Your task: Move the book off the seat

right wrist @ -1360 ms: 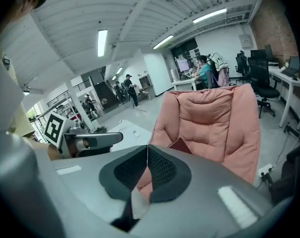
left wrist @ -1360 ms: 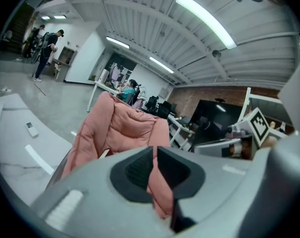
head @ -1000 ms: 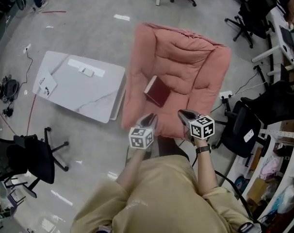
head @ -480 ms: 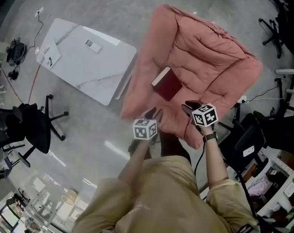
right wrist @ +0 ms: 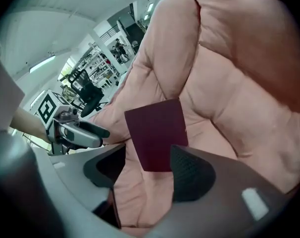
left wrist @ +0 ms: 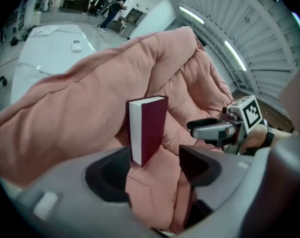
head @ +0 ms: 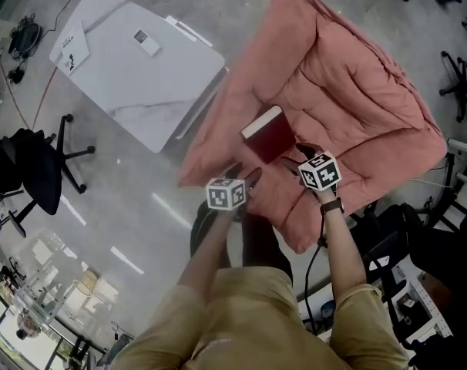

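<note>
A dark red book (head: 269,133) stands on its edge on the seat of a pink padded armchair (head: 357,91). In the left gripper view the book (left wrist: 147,128) shows white page edges just beyond the jaws. My left gripper (head: 243,180) is near the seat's front edge, short of the book, its jaws opening with nothing gripped. My right gripper (head: 301,154) is right of the book, jaws opening too and empty. In the right gripper view the book (right wrist: 157,139) lies just ahead of the jaws, and the left gripper (right wrist: 85,133) shows at the left.
A low white table (head: 137,68) with a small remote (head: 146,42) and a paper (head: 72,45) stands left of the armchair. A black office chair (head: 25,168) is at the far left. More chairs (head: 465,75) and cables crowd the right side.
Both grippers have moved forward toward the book and their jaws have spread apart. The head view has shifted, so the armchair and table sit higher and more tilted in it.
</note>
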